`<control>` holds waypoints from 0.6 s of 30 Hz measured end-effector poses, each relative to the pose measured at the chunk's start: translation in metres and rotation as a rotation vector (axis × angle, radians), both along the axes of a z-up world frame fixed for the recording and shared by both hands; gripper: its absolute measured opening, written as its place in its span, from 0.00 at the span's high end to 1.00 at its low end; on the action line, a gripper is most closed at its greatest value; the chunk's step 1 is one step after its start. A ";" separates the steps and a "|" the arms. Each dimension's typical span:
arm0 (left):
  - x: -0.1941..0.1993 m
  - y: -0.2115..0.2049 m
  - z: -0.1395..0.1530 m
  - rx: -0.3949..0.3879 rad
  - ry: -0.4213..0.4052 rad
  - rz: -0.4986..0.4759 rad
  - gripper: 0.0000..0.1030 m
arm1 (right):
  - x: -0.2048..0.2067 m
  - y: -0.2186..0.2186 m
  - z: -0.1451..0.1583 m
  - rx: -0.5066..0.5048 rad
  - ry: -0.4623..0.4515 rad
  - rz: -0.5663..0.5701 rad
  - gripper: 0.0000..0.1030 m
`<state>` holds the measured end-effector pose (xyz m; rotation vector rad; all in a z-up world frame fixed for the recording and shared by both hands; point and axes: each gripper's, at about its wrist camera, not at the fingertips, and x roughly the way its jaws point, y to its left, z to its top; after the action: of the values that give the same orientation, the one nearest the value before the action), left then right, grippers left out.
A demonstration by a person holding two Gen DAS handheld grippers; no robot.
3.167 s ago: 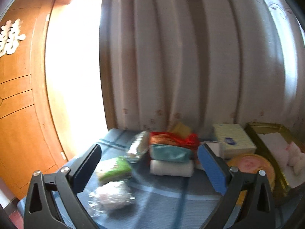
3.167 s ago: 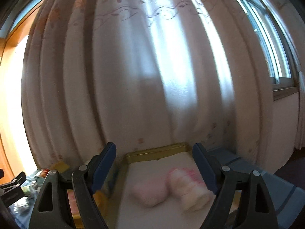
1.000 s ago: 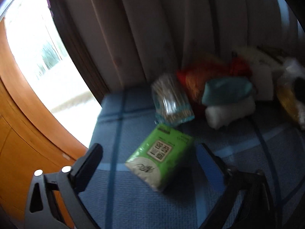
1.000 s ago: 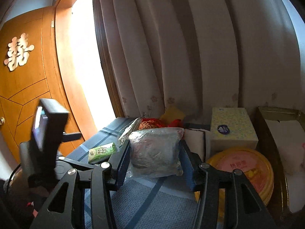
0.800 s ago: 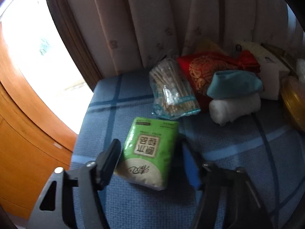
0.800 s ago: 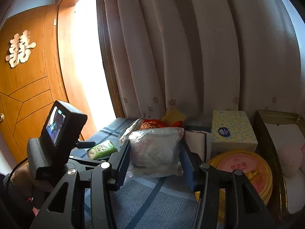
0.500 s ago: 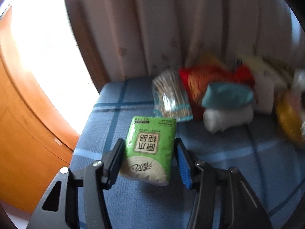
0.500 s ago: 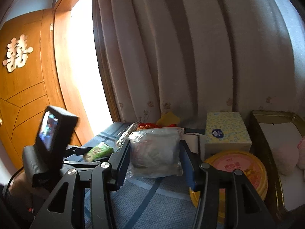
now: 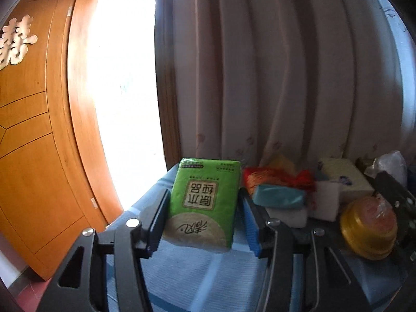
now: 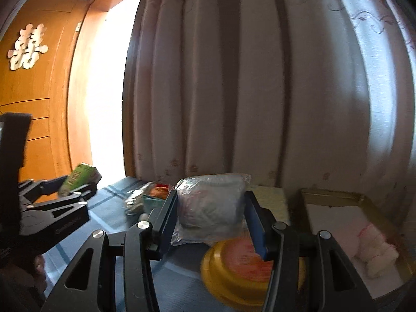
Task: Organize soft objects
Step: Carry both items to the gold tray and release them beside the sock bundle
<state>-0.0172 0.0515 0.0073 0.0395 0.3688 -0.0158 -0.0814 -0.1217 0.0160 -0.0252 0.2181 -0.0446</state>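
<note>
A blue checked cloth (image 9: 197, 280) covers the work surface in front of a pleated curtain (image 9: 286, 78), and most of the soft goods are bunched along the curtain's foot, which leaves the near part of the cloth bare for handling. At the far right lies a gold-rimmed tray (image 10: 335, 195) with a white lining and a pink-and-white bundle (image 10: 374, 254) already in it; judging by the task, this is where the soft things are being gathered. Beside the tray stand a pale tissue box (image 9: 343, 179) and a round yellow tin (image 10: 247, 273), hard items that probably stay put. Against the curtain a red-and-gold pouch (image 9: 275, 176), a teal roll (image 9: 278, 197) and a white roll (image 9: 286, 215) are stacked touching each other, not yet sorted. The right gripper (image 10: 210, 223) has its jaws closed part-way on a clear plastic bag (image 10: 210, 208) of pale soft stuff, pads pressing its flanks, held clear above the tin and angled toward the tray. The left gripper (image 9: 202, 223) likewise clamps a green tissue pack (image 9: 205, 202) by its long sides, lifted off the cloth with its printed face up. Gripping across the narrow width suits such squashy packs, since the pads sink in a little and the load cannot slide.
</note>
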 end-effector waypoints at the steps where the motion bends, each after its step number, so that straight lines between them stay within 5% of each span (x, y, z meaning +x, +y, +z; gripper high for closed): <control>1: -0.003 -0.005 0.000 -0.006 -0.004 -0.003 0.49 | -0.001 -0.006 0.000 0.000 0.000 -0.011 0.48; 18: -0.025 -0.106 0.001 0.016 -0.035 -0.108 0.49 | -0.027 -0.079 -0.002 -0.053 -0.047 -0.157 0.48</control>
<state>-0.0419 -0.0548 0.0080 0.0750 0.3319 -0.1191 -0.1083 -0.2003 0.0137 -0.0600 0.1714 -0.2067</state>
